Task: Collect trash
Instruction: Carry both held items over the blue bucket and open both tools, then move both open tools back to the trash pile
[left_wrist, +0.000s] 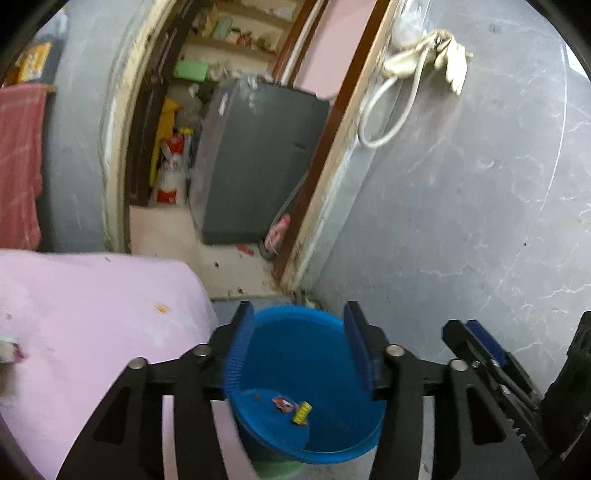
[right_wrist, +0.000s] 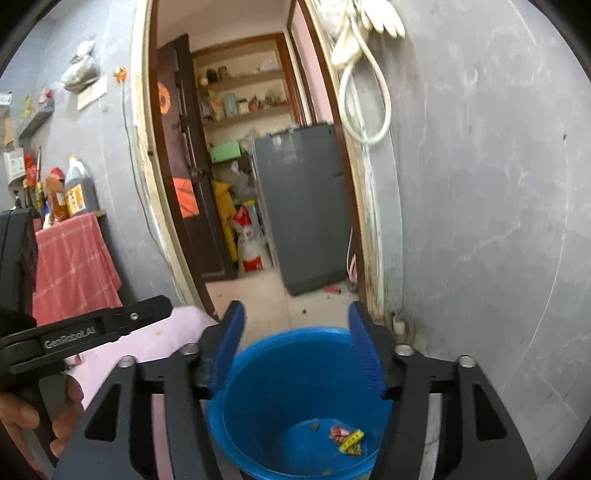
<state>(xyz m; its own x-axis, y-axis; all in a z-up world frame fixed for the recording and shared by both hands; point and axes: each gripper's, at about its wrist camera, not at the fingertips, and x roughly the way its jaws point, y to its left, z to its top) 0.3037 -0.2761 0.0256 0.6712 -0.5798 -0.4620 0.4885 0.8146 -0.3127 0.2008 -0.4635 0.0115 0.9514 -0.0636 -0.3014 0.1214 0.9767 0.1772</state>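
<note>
Your left tongs hang with their blue pads spread apart, gripping nothing, right over the blue bucket. Your right tongs are spread just as wide above the same bucket, also holding nothing. On its bottom lie 2 scraps: a red wrapper touching a yellow wrapper. Pink cloth lies just left of the bucket, near the grey wall.

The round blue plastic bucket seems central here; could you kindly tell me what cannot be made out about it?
- Blue plastic bucket, left wrist view: base hidden by the left claw.
- Right wrist view: bucket's bottom cut off by the frame edge.
- Small red and yellow wrappers inside: print too small to read.
</note>
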